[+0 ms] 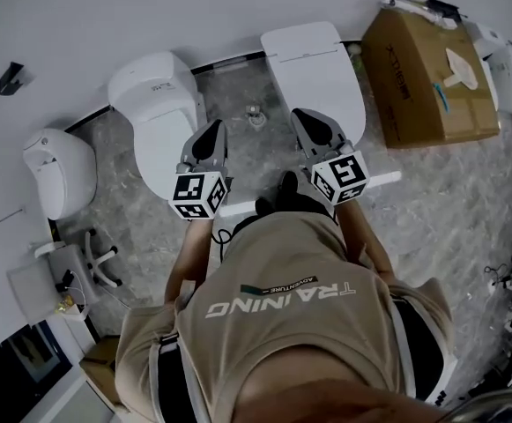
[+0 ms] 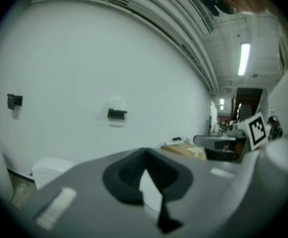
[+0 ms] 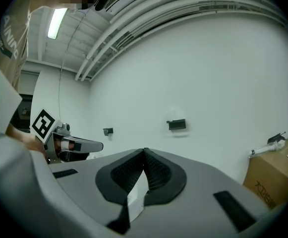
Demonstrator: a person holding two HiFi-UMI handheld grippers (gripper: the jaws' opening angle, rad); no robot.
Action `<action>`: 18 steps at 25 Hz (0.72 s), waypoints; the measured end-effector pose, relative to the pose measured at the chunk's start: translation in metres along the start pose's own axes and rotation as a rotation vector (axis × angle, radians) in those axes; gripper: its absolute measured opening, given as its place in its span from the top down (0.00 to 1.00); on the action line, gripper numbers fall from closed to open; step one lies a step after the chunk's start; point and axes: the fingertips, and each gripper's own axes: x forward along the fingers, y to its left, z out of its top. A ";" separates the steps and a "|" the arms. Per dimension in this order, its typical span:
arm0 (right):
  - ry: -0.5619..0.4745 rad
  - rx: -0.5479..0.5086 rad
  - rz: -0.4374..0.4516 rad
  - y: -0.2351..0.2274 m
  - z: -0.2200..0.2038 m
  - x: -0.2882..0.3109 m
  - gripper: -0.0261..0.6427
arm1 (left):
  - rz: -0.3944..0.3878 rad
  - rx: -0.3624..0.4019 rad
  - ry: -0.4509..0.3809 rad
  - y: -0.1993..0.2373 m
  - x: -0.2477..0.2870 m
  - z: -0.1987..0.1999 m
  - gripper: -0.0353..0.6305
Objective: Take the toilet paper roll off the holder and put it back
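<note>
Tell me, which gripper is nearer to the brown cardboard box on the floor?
Right. The right gripper points at the square toilet, which stands beside the cardboard box. The left gripper is by the round toilet, one toilet farther from the box.

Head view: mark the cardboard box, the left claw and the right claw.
cardboard box (image 1: 414,77), head view, on its brown top face.
left claw (image 1: 212,130), head view, between its closed fingertips.
right claw (image 1: 302,118), head view, between its closed fingertips.
</note>
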 end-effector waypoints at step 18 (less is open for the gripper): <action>0.015 0.058 0.057 -0.058 -0.010 0.058 0.94 | 0.089 -0.061 0.049 0.017 0.062 0.000 0.94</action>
